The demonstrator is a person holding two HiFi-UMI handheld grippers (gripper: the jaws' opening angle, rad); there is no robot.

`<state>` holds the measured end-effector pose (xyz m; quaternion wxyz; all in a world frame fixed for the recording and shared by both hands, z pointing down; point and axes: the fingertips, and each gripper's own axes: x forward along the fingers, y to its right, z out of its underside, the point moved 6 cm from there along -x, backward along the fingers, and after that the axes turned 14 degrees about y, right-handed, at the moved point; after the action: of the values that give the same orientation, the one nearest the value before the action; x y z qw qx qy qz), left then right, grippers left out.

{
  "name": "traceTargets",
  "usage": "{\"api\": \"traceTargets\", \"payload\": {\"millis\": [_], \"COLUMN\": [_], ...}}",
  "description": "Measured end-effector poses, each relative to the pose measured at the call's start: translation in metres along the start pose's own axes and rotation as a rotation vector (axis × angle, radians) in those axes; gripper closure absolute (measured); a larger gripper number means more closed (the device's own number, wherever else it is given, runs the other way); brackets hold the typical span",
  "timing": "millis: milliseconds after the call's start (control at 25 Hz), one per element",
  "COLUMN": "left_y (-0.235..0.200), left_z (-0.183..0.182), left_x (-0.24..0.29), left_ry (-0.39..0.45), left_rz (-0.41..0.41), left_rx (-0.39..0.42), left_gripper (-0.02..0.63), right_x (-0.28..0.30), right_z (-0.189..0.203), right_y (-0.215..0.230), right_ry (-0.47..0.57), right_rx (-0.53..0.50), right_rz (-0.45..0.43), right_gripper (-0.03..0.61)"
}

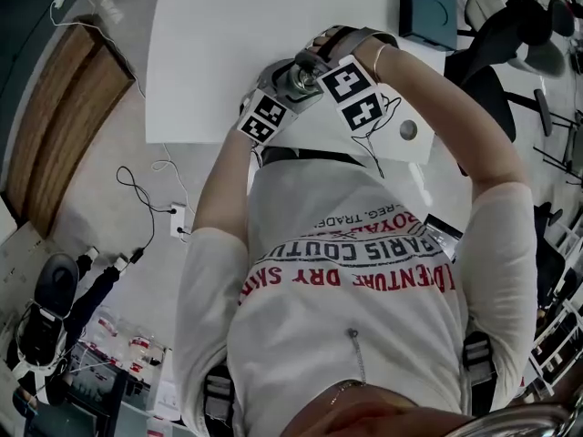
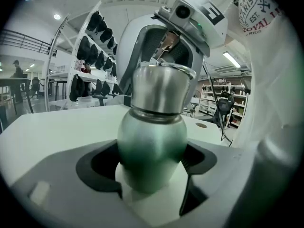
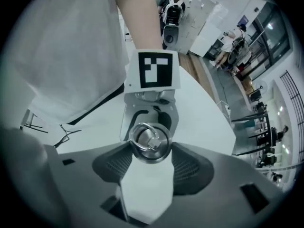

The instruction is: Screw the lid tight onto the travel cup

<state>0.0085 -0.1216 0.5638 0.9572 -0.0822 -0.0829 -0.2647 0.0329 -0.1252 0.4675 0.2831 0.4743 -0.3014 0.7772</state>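
The travel cup (image 2: 152, 146) is rounded, with a green-tinted metal body, and stands upright above the white table (image 1: 228, 44). My left gripper (image 2: 152, 161) is shut on its lower body, one dark pad on each side. A steel lid (image 2: 162, 87) with a ring handle sits on the cup's neck. From above, the right gripper view looks straight down on the lid (image 3: 151, 141). My right gripper (image 3: 151, 145) has both ribbed pads against the lid's rim. In the head view both grippers meet at the cup (image 1: 297, 78) near the table's near edge.
A dark blue box (image 1: 428, 7) sits at the table's far right corner. A small round disc (image 1: 407, 129) and a thin cable (image 1: 373, 135) lie near the right front edge. Shelves of dark items (image 2: 90, 46) stand behind the table.
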Motion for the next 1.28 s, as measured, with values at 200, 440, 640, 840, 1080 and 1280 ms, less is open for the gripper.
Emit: {"api": "traceTargets", "payload": {"millis": [200,440,640,840,1080,1280], "left_y": [-0.003,-0.005,-0.003,-0.007,0.002,0.000], "left_z": [0.000,-0.001,-0.001,0.002,-0.002,-0.001], "left_x": [-0.001,0.000,0.001,-0.008,0.006,0.001], "left_ry": [0.000,-0.004,-0.006,-0.010,-0.011,-0.010], "left_rz": [0.003,0.005,0.006,0.002,0.000,0.002], "left_rx": [-0.001,0.005,-0.001,0.004,0.000,0.001], "left_gripper": [0.225,0.224,0.224,0.224,0.224,0.224], "right_x": [0.001,-0.001,-0.002,0.002,-0.015,-0.023], "right_z": [0.000,0.002,0.003,-0.003,0.009,-0.003], "right_y": [0.004,0.006,0.008,0.008,-0.012,-0.004], "right_ry": [-0.016,-0.034,-0.073,0.012,0.072,0.075], "right_rx": [0.143,0.486,0.889,0.985,0.754,0.351], "right_rz": [0.056,0.202,0.362,0.462,0.357,0.244], "right_gripper": [0.316,0.317,0.316,0.316,0.279,0.279]}}
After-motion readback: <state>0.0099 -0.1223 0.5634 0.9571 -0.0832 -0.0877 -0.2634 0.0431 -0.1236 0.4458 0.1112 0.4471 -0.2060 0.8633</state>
